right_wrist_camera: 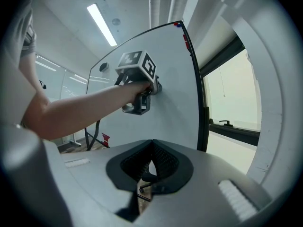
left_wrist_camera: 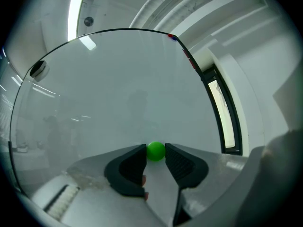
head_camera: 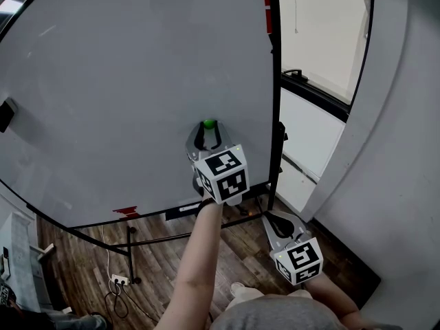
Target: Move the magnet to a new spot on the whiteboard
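Currently left gripper (left_wrist_camera: 155,154) pinches green magnet (left_wrist_camera: 155,150) by tips only, low right on whiteboard (head_camera: 124,81). Risk: shallow hold on round magnet, so it may pop out or drag. Board frame (head_camera: 276,81) just right limits travel. Black holder (head_camera: 5,114) far left, well apart. Right gripper (right_wrist_camera: 152,143) closed, empty.

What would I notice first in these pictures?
A tiny bright green magnet pops out, low on the right side of the big whiteboard. The left gripper pinches it between its jaws. The right gripper hangs lower down, shut and empty.
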Tool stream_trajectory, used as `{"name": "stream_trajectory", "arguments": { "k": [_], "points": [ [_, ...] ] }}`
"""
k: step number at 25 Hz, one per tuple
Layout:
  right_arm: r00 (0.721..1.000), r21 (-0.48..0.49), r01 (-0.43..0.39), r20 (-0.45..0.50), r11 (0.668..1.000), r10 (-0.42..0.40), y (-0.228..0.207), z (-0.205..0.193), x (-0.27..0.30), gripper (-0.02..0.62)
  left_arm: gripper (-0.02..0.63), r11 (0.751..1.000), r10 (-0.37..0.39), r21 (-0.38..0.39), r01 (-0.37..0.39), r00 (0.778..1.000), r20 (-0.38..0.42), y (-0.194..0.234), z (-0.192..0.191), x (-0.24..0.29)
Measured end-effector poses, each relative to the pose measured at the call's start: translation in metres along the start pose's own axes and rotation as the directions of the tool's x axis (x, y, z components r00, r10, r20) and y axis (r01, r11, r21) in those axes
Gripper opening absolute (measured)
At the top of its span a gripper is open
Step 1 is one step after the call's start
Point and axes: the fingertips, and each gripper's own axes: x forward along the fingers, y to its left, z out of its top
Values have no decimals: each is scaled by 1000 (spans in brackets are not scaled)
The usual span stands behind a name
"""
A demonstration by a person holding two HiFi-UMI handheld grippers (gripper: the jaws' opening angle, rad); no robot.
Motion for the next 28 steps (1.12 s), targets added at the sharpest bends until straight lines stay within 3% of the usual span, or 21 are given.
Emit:
{"name": "stream_trajectory", "arguments": {
  "k": [8,22,28],
  "points": [
    [1000,-15,-17,8,1000,18,2,5,-2,2,143,999,-42,-6,41,999,-15,-6,0,-1],
    [995,-34,-99,14,995,99,11,6,-19,2,143,1000,-21,-21,21,999,-24,-1,-8,-48],
    [988,-42,-150,20,988,151,18,3,-34,2,72,999,23,-22,-24,999,-37,7,-18,-102]
  ]
}}
